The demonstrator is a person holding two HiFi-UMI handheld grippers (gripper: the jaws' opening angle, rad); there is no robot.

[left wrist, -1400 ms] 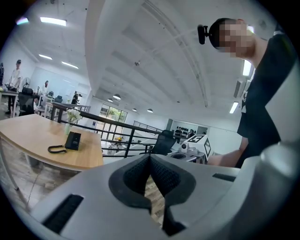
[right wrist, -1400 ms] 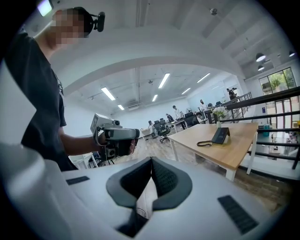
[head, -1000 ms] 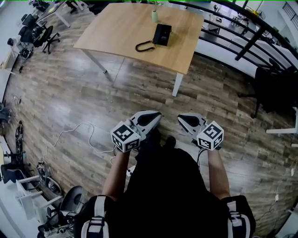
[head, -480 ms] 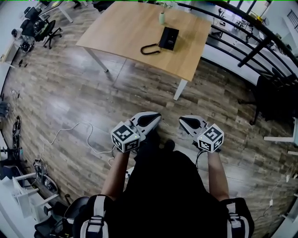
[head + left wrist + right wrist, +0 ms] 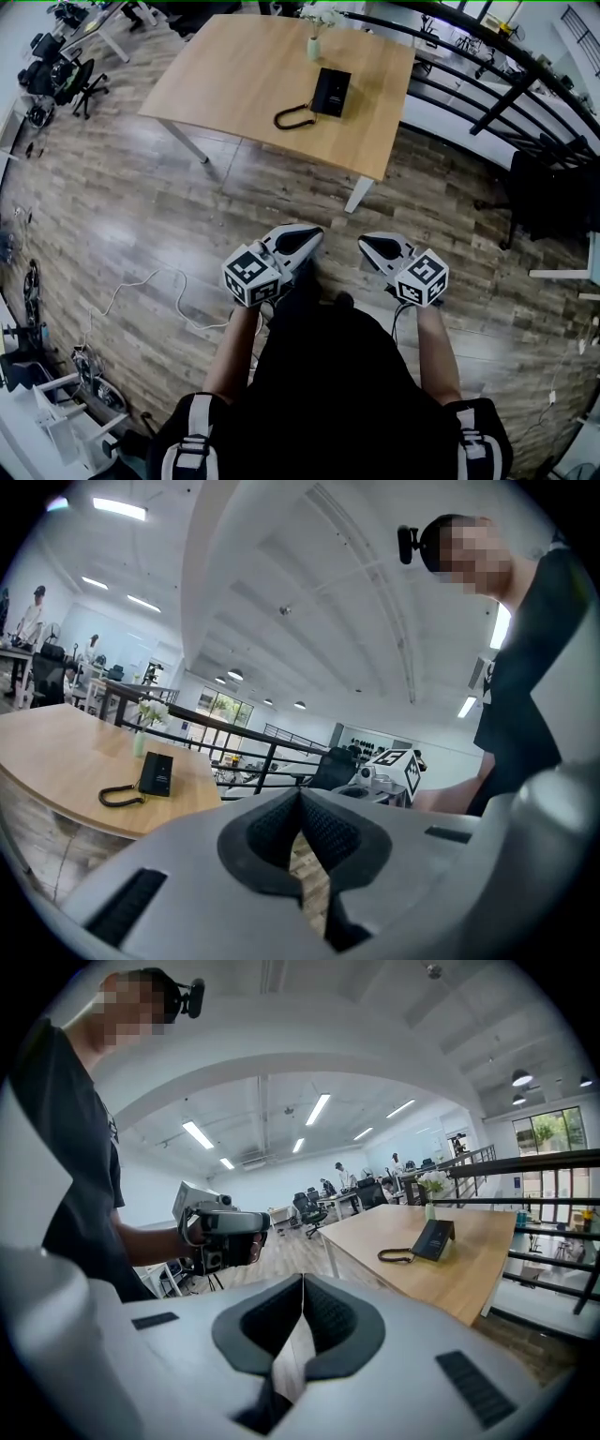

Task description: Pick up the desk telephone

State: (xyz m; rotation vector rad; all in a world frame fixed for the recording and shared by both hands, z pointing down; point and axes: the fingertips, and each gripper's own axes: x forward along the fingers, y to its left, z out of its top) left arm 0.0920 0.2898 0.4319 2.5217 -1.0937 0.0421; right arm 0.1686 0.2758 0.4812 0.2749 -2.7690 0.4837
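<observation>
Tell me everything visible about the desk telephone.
The desk telephone is a black, flat, rectangular unit, plastic by its look; keys and handset are too small to make out. Its black coiled cord loops out onto the wood beside it. It rests on the light wooden table, toward its far right part, near but apart from a small pale vase. Only the table touches it.

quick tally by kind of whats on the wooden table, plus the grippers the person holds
black desk telephone with coiled cord: 1
pale green vase with white flowers: 1
handheld grippers, both shut and empty: 2 (left gripper, right gripper)
total: 4
</observation>
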